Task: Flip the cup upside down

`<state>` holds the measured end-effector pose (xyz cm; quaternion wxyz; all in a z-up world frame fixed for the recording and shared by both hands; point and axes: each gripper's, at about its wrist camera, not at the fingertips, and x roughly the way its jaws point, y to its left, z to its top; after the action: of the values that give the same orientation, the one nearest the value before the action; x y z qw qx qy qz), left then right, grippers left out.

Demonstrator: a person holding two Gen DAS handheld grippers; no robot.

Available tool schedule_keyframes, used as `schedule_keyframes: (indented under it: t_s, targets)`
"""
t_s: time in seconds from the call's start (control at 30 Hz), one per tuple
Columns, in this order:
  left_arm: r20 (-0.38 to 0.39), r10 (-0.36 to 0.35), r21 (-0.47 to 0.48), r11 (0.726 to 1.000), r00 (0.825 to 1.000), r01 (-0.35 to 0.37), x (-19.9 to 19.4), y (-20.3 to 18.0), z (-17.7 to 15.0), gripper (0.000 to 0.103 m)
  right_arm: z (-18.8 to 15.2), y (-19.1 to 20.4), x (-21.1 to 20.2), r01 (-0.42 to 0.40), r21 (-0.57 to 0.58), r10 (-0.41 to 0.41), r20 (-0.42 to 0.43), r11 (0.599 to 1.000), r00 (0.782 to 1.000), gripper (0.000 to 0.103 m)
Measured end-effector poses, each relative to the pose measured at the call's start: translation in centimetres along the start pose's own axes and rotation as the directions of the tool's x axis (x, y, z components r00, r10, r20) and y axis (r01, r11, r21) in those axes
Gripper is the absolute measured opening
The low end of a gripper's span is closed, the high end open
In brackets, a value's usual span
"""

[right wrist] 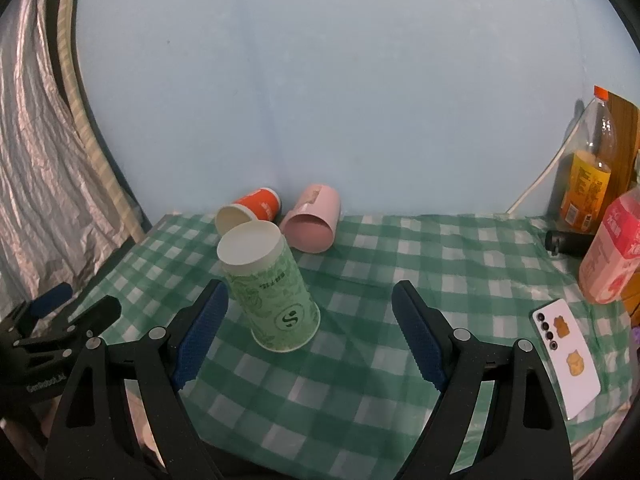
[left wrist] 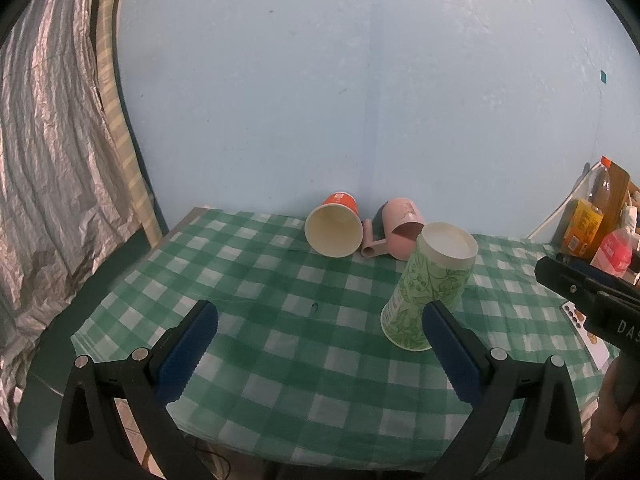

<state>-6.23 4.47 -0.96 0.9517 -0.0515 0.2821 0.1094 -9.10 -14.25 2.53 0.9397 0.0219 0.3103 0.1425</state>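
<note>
A green patterned paper cup (left wrist: 428, 288) stands upside down on the checked tablecloth, its white base up and its mouth on the cloth. It also shows in the right wrist view (right wrist: 272, 292). My left gripper (left wrist: 320, 344) is open and empty, with the cup just beyond its right finger. My right gripper (right wrist: 310, 328) is open and empty, with the cup just beyond its left finger. Neither gripper touches the cup.
An orange paper cup (left wrist: 334, 228) and a pink mug (left wrist: 400, 228) lie on their sides near the blue wall. Bottles (right wrist: 586, 176) and a pink carton (right wrist: 612, 256) stand at the right. A white phone (right wrist: 564, 356) lies near the table's right edge.
</note>
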Motion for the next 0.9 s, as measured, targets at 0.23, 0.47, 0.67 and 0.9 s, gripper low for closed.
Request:
schedule_keyframes:
  t_s: [0.23,0.47,0.67,0.9]
  targets:
    - [0.000,0.002,-0.001,1.000,1.000,-0.002,-0.02,-0.03,-0.05,0.103,0.02,-0.06,-0.03,-0.001,0.001,0.001,0.000,1.000,1.000,0.084]
    - [-0.003,0.004,-0.002,1.000,1.000,-0.004,0.03,0.01,-0.01,0.103,0.06,-0.06,-0.03,-0.003,0.003,0.003,0.001,1.000,1.000,0.084]
    - [-0.006,0.005,-0.003,1.000,1.000,-0.005,0.06,0.01,-0.12,0.103,0.08,-0.04,-0.04,-0.003,0.004,0.003,0.001,1.000,1.000,0.084]
    - [-0.011,0.003,-0.006,1.000,1.000,-0.003,0.13,0.07,-0.14,0.103,0.06,0.02,-0.01,-0.002,0.002,0.002,-0.001,1.000,1.000,0.084]
